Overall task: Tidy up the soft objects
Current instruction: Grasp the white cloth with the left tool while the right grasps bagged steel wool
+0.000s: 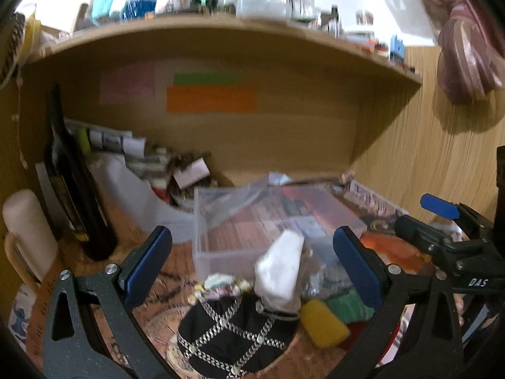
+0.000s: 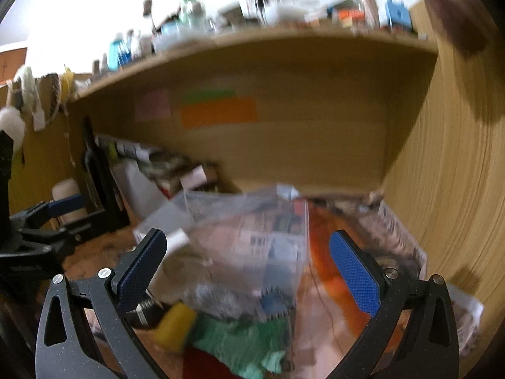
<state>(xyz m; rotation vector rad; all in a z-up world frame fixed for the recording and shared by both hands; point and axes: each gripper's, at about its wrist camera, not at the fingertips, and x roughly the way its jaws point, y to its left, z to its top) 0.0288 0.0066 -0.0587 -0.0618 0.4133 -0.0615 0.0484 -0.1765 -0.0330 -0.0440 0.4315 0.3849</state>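
A pile of soft things lies on the desk below my left gripper (image 1: 252,265): a black pouch with silver chain pattern (image 1: 233,338), a white cloth bundle (image 1: 279,273), a yellow sponge (image 1: 322,323) and a green cloth (image 1: 347,309). Behind them stands a clear plastic box (image 1: 252,221). My left gripper is open and empty above the pile. My right gripper (image 2: 249,268) is open and empty over the yellow sponge (image 2: 175,328), green cloth (image 2: 240,344), a red cloth (image 2: 202,366) and the clear box (image 2: 252,230). The right gripper also shows in the left wrist view (image 1: 442,221).
A wooden shelf (image 1: 221,31) with bottles overhangs the desk. A dark bottle (image 1: 72,189), a white roll (image 1: 28,230) and cluttered papers (image 1: 142,158) stand at left. A wooden wall (image 2: 457,189) closes the right. Printed paper (image 2: 397,230) covers the desk at right.
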